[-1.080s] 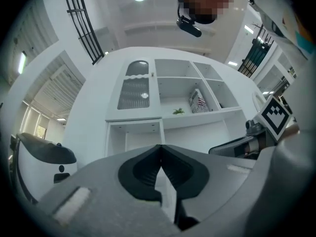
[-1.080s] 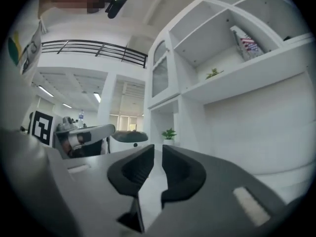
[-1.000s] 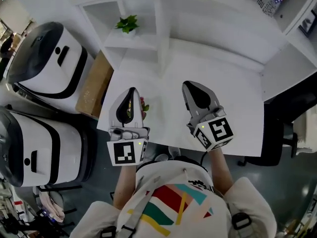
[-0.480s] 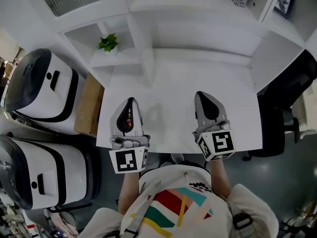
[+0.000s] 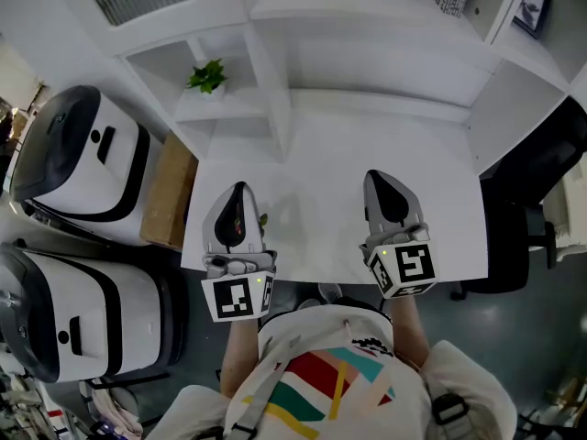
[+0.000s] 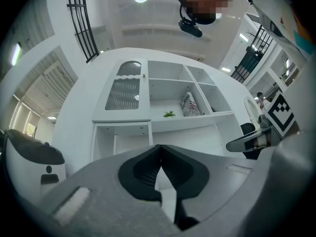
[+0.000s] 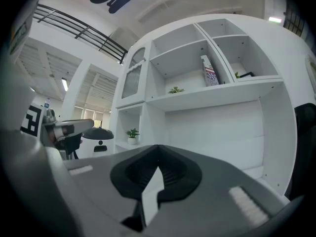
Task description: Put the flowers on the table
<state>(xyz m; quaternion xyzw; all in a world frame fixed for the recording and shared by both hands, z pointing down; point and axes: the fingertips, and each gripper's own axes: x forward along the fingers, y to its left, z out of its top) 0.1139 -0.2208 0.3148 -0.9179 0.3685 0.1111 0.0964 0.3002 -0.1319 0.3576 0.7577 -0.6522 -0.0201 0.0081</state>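
Left tool (image 5: 238,189) pressed together, nothing between tips. Right tool (image 5: 375,175) likewise shut tight, empty, swung straighter than second ago. Flowers (image 5: 261,219) lie on bench (image 5: 367,136), front left, now mostly hidden under left tool. Placing looks done.
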